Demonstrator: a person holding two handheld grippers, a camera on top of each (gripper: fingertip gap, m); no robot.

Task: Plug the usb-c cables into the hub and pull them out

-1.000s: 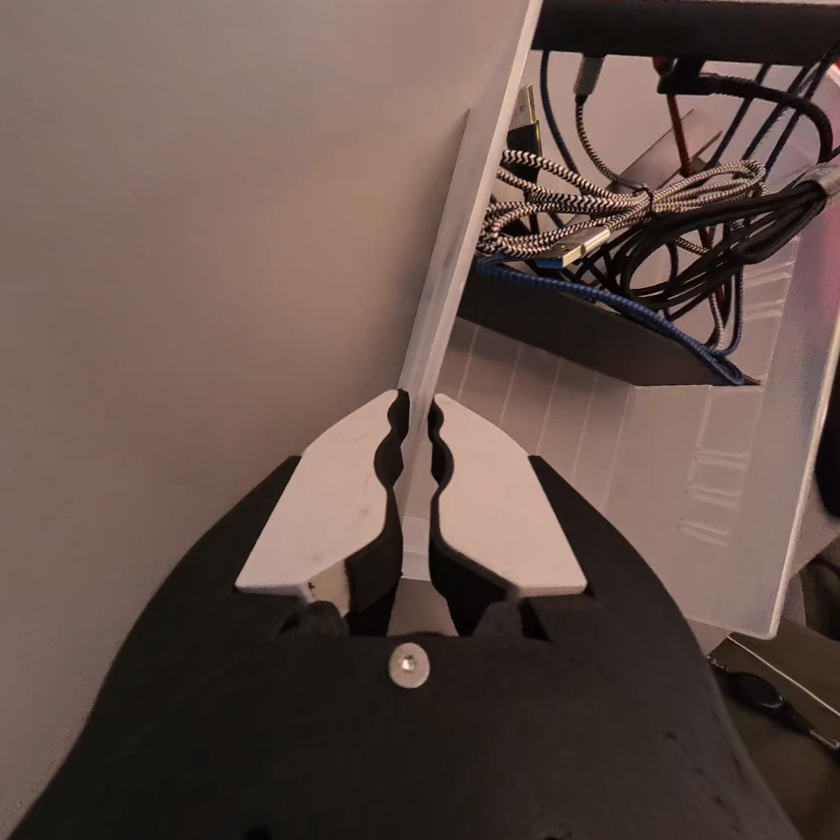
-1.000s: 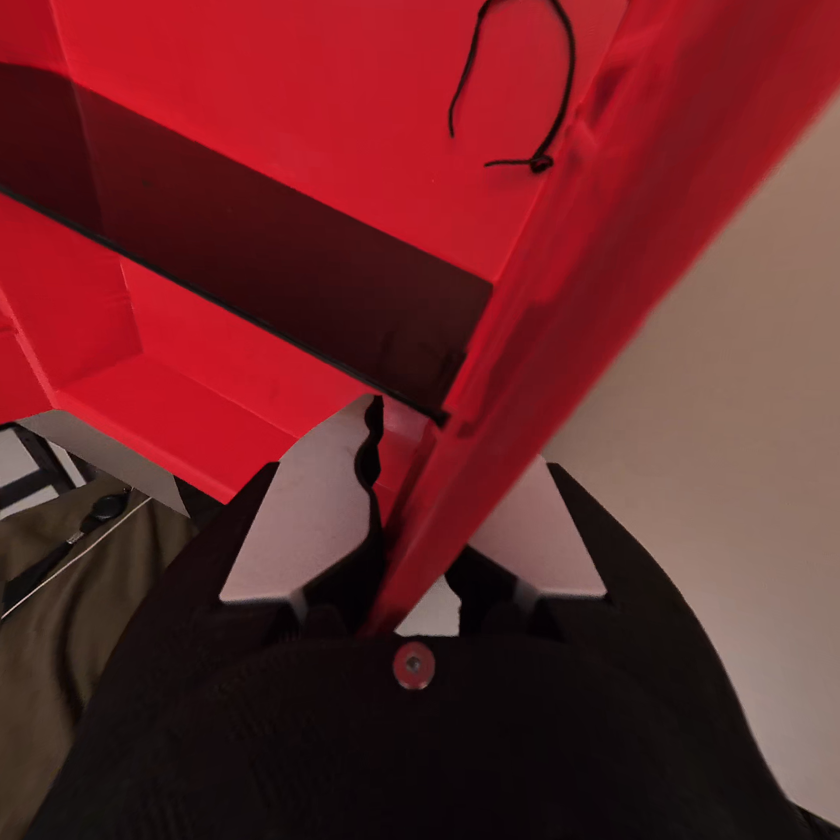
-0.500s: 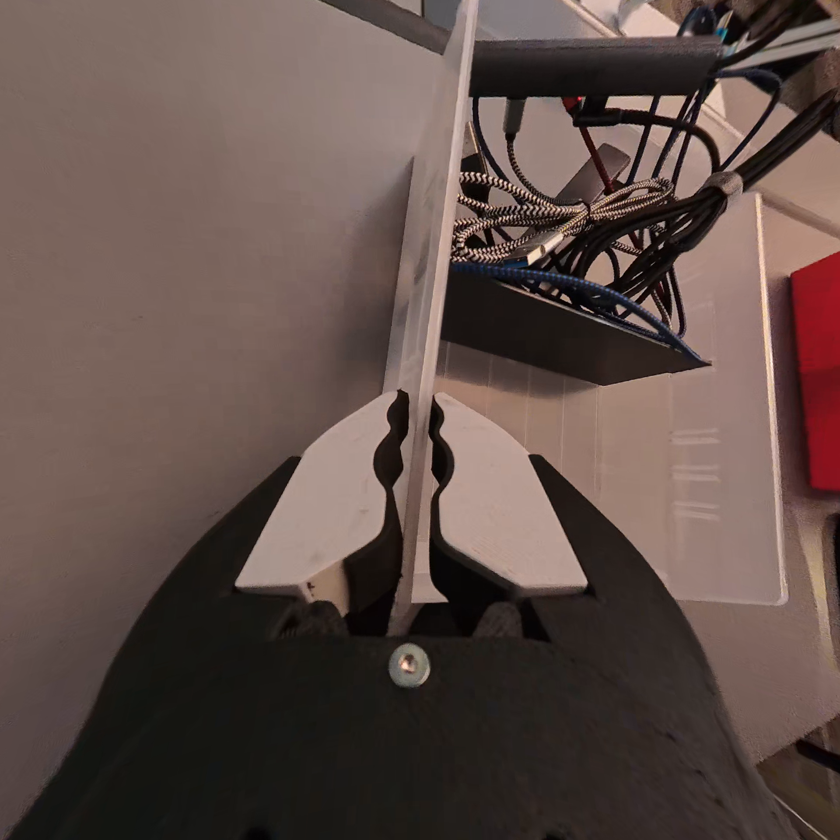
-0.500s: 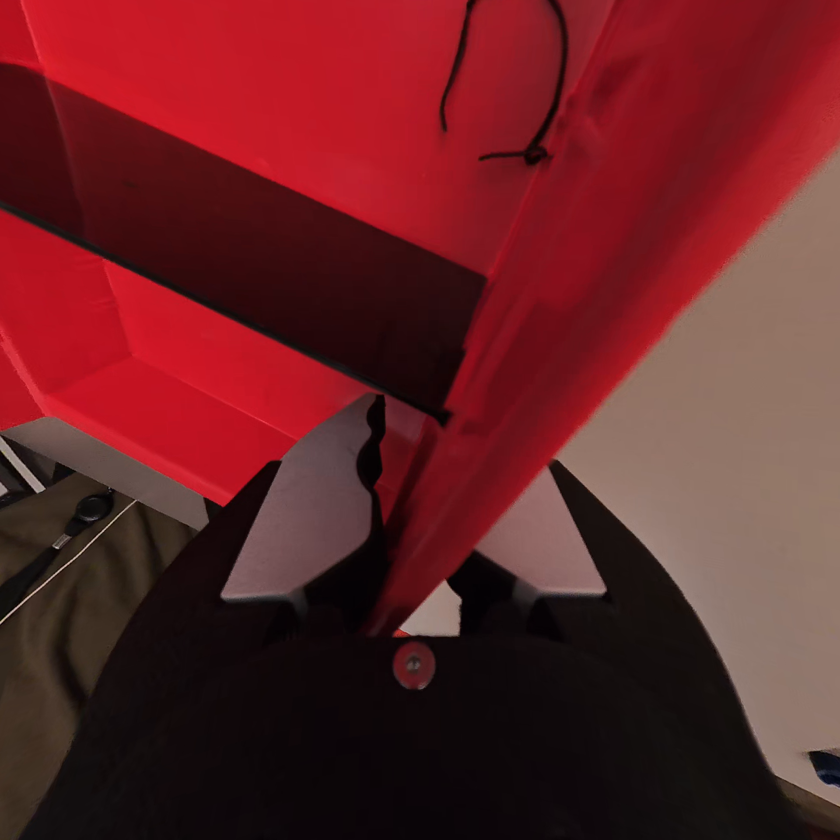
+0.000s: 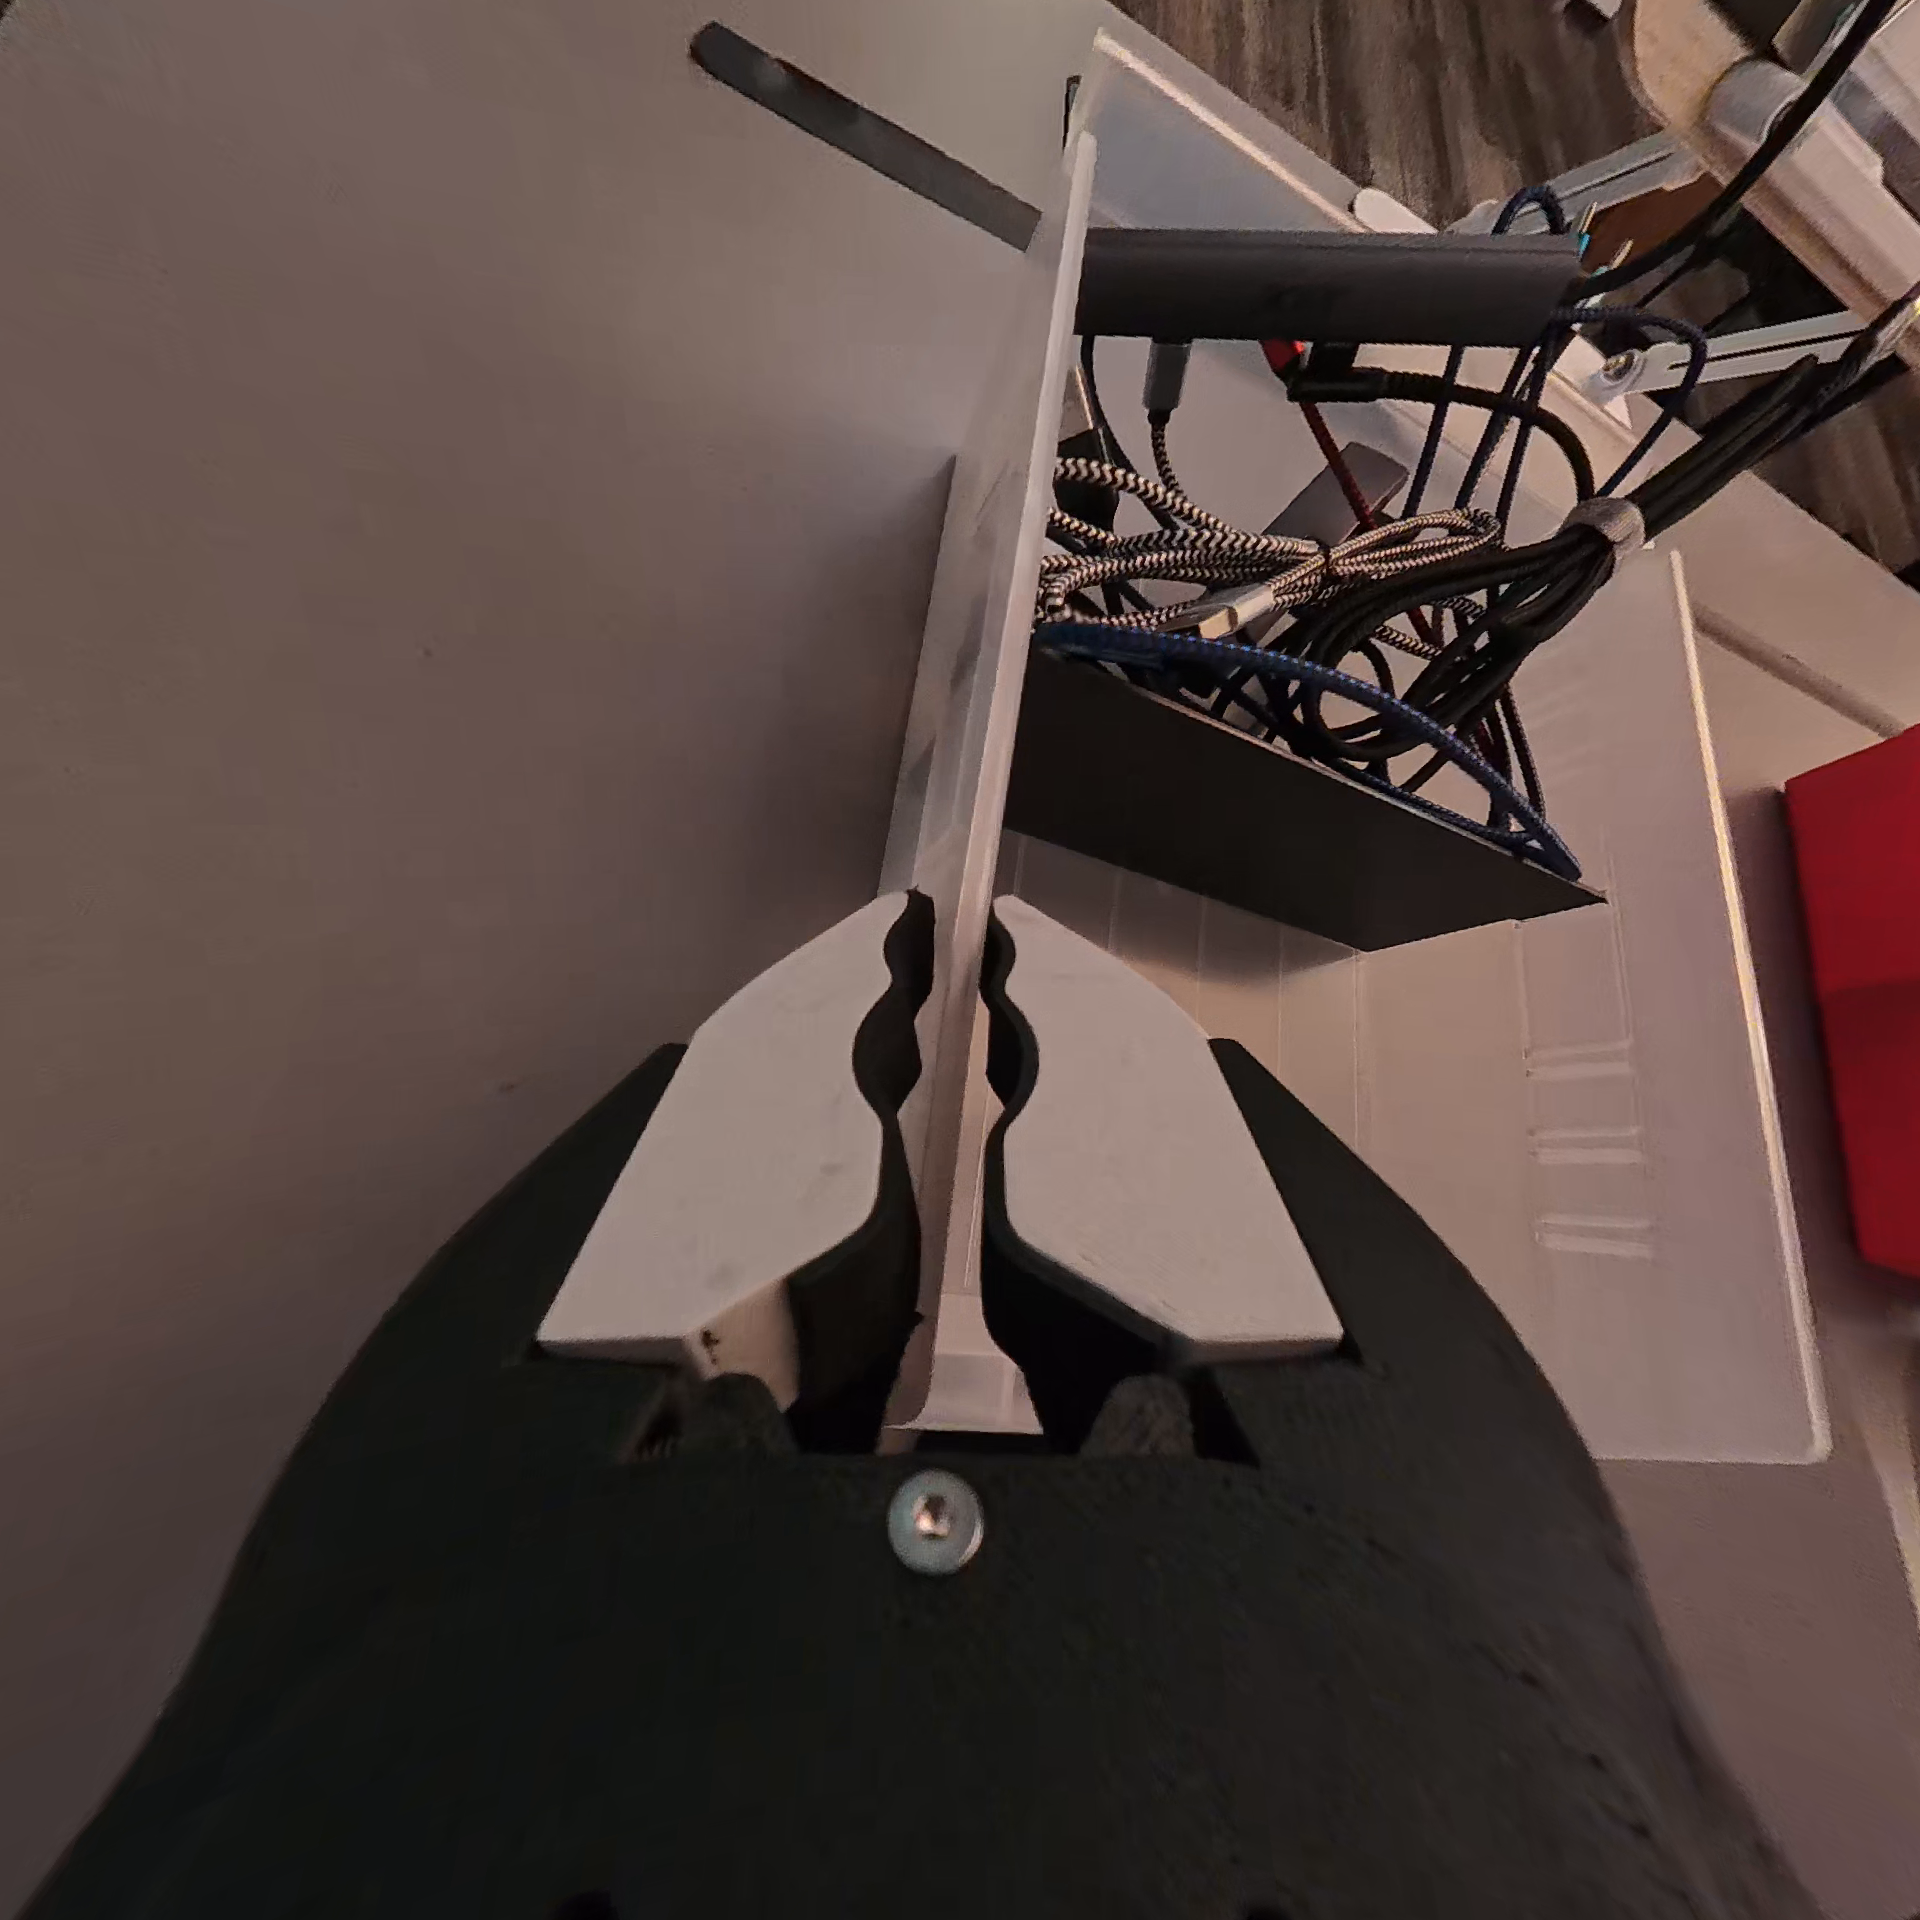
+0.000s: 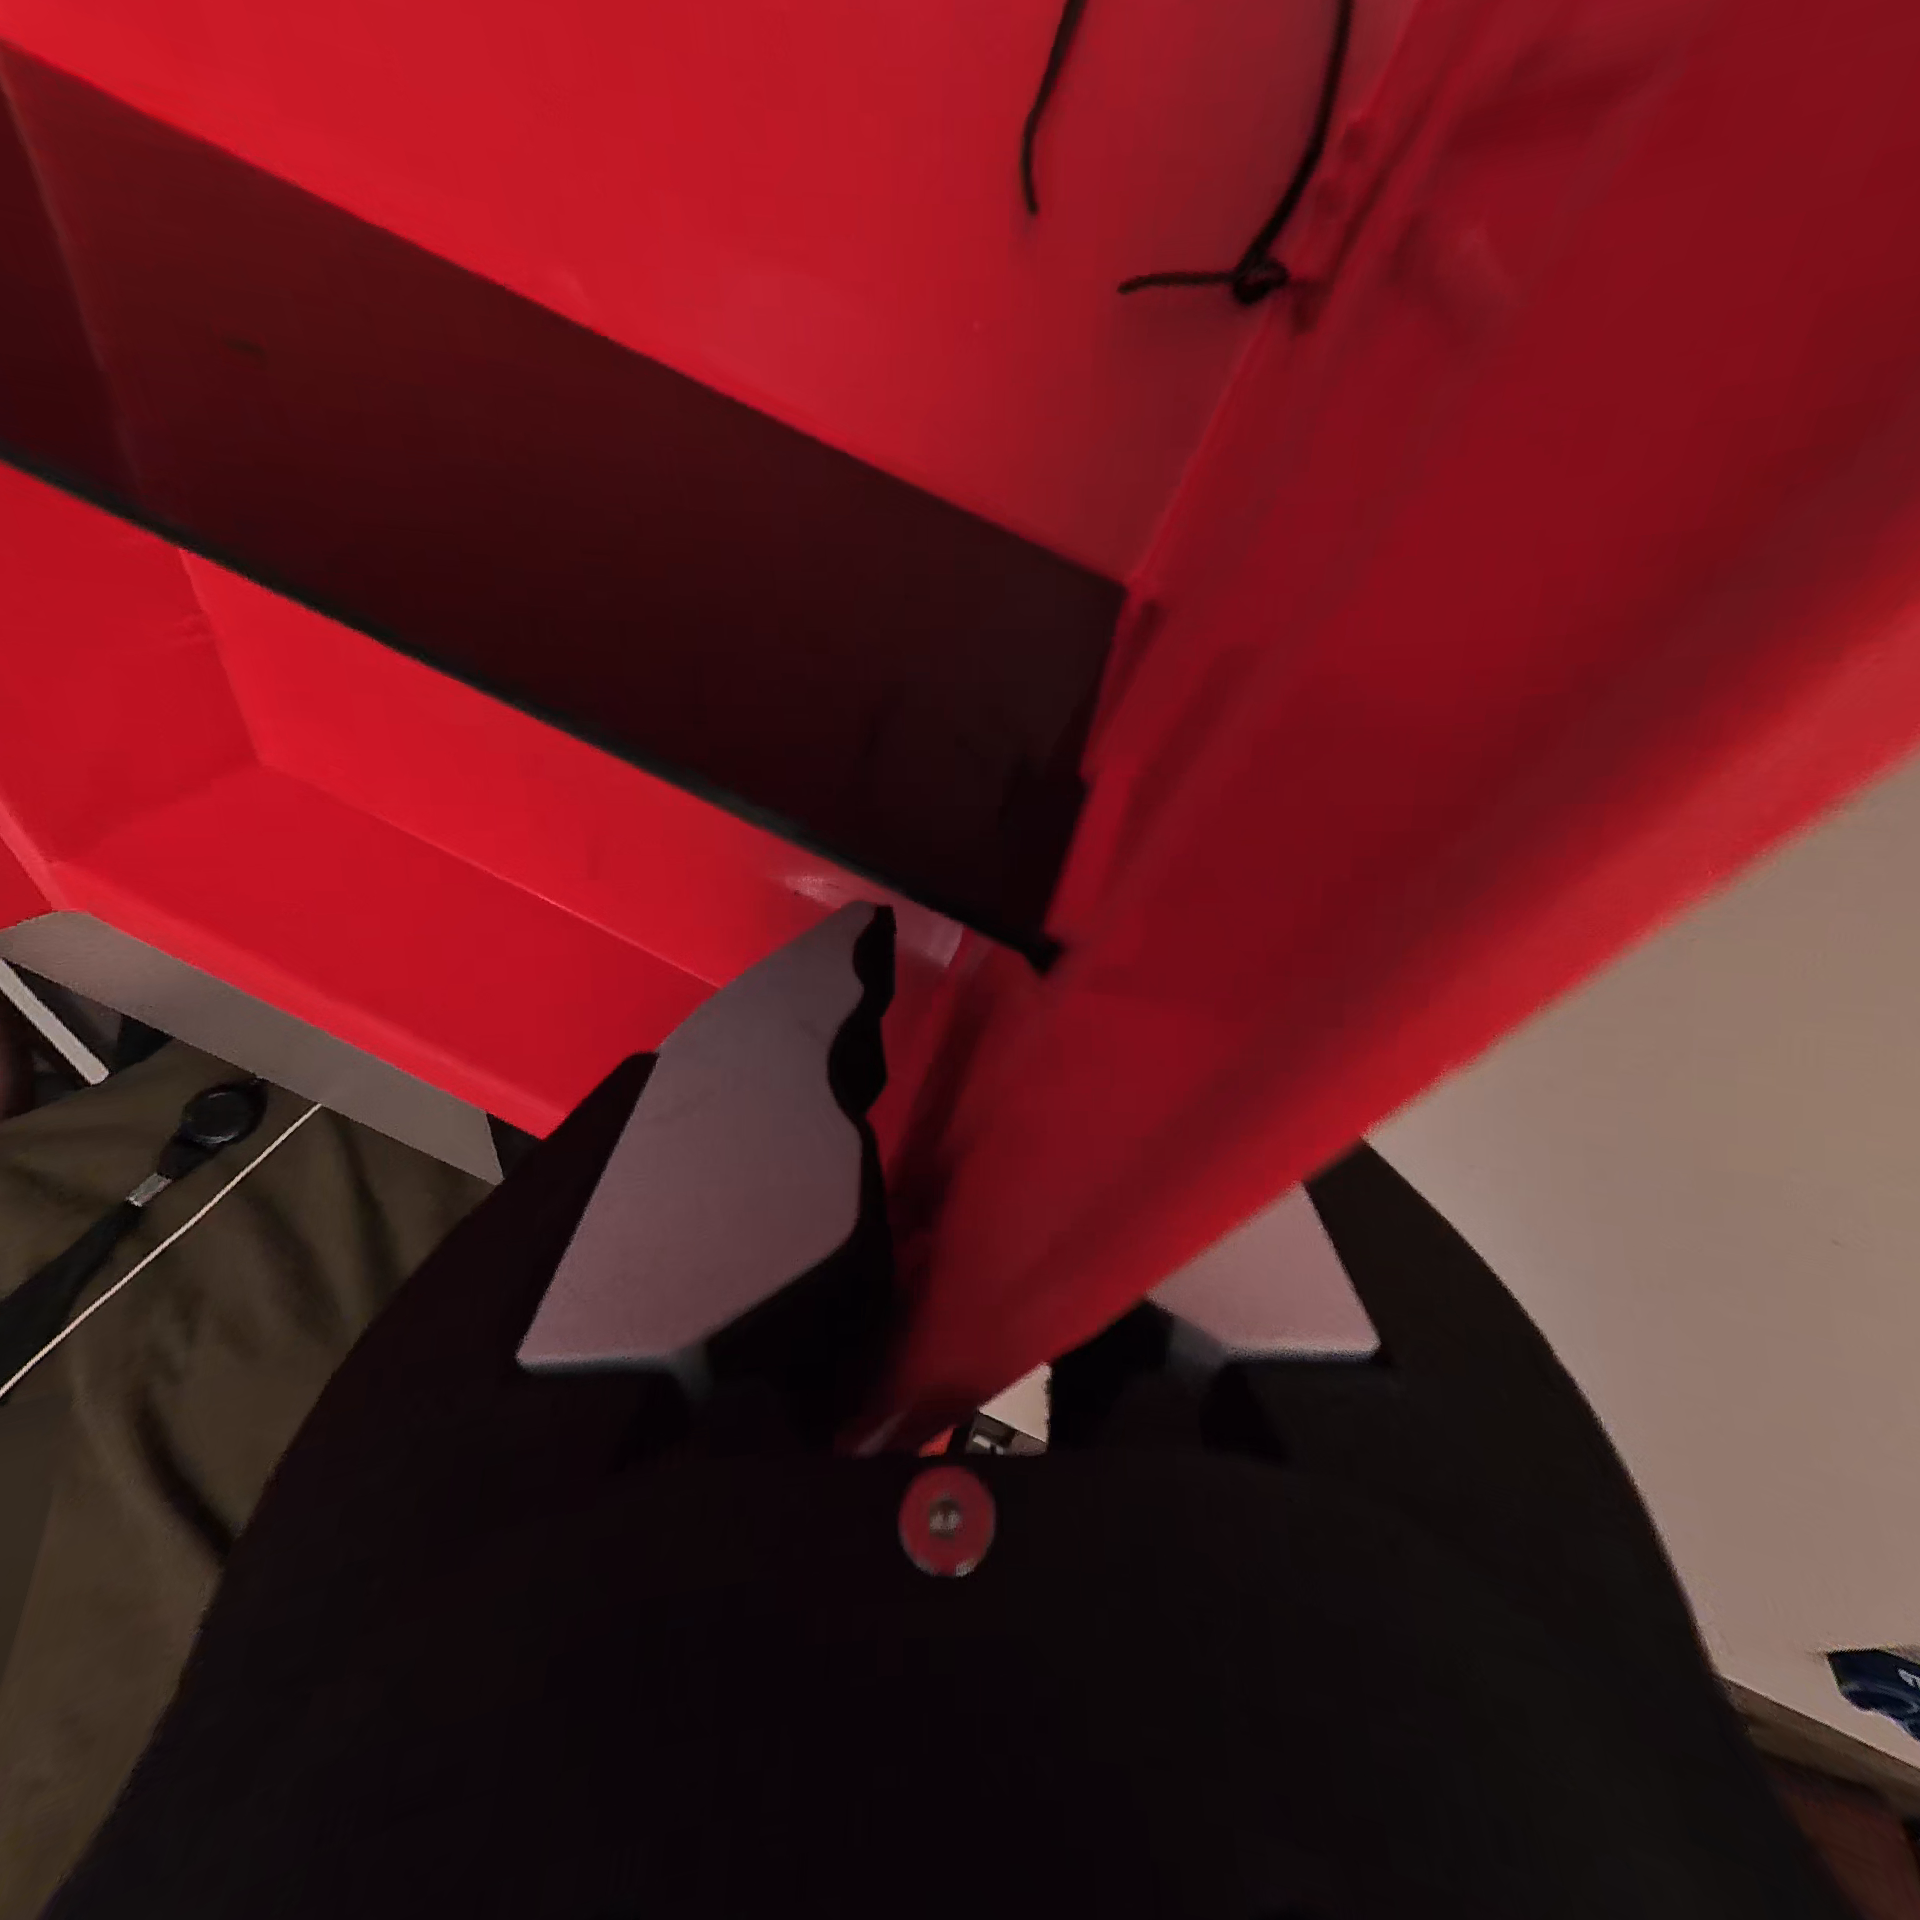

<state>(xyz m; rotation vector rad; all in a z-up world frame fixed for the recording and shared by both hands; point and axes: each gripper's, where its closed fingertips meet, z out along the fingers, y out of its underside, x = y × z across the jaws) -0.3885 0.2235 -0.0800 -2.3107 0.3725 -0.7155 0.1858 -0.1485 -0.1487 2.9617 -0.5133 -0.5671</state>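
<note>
Nearest, the left tongs (image 5: 951, 925) pinch the thin side wall of a white bin (image 5: 1621, 1195), which now sits flat on the pale bench (image 5: 364, 520) after hanging tilted a second ago. Inside the bin, past a black divider (image 5: 1278, 842), lie the tangled usb-c cables (image 5: 1299, 582); beyond them is the dark hub (image 5: 1320, 296). The right tongs (image 6: 935, 1039) clamp a red bin (image 6: 1455, 623) wall, still raised. Judging by this, the setup is nearly placed; plugging has not begun.
</note>
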